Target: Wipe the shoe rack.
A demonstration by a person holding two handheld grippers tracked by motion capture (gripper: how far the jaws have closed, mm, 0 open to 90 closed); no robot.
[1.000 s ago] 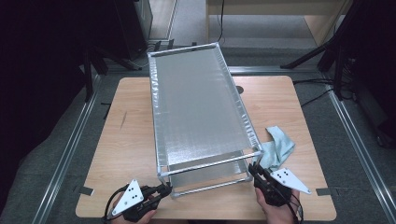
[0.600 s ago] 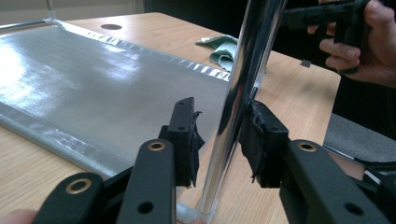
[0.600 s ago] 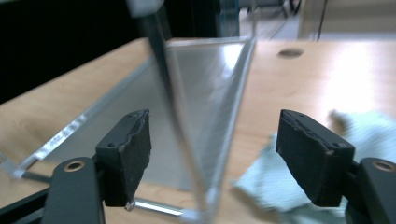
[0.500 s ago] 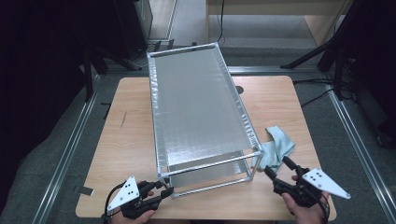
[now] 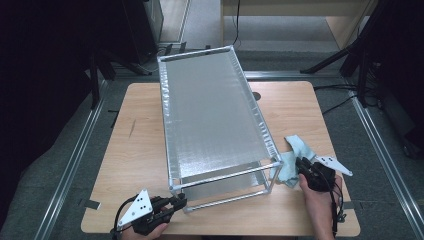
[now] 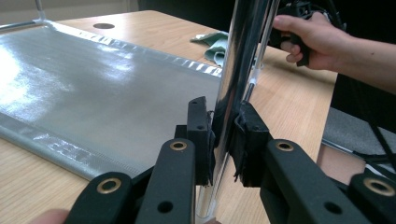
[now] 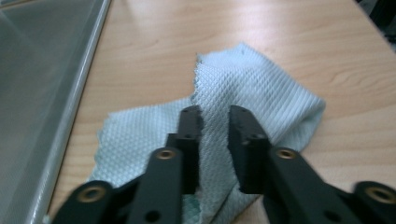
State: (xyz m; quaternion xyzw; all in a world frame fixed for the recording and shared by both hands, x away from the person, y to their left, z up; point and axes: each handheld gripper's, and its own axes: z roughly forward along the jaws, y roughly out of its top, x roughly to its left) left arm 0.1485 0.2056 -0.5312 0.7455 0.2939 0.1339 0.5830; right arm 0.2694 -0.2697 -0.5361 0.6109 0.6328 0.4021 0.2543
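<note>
Looking down from the high view, your left gripper (image 5: pixel 177 202) is clamped on the near-left post of the silver wire-and-mesh shelf rack (image 5: pixel 215 115). The rack's long side runs away from you across the wooden table (image 5: pixel 140 130). The crumpled pale-blue cloth (image 5: pixel 295 150) sits just right of the rack's near-right corner, so your right gripper (image 5: pixel 301 162) is the closer one by far.

Left gripper view: jaws tight on the chrome post (image 6: pixel 238 70), no gap.

Right gripper view: jaws have just been closing, now narrow, with a raised fold of cloth (image 7: pixel 261 88) running straight between them. Can't tell if the pads actually bite yet.
</note>
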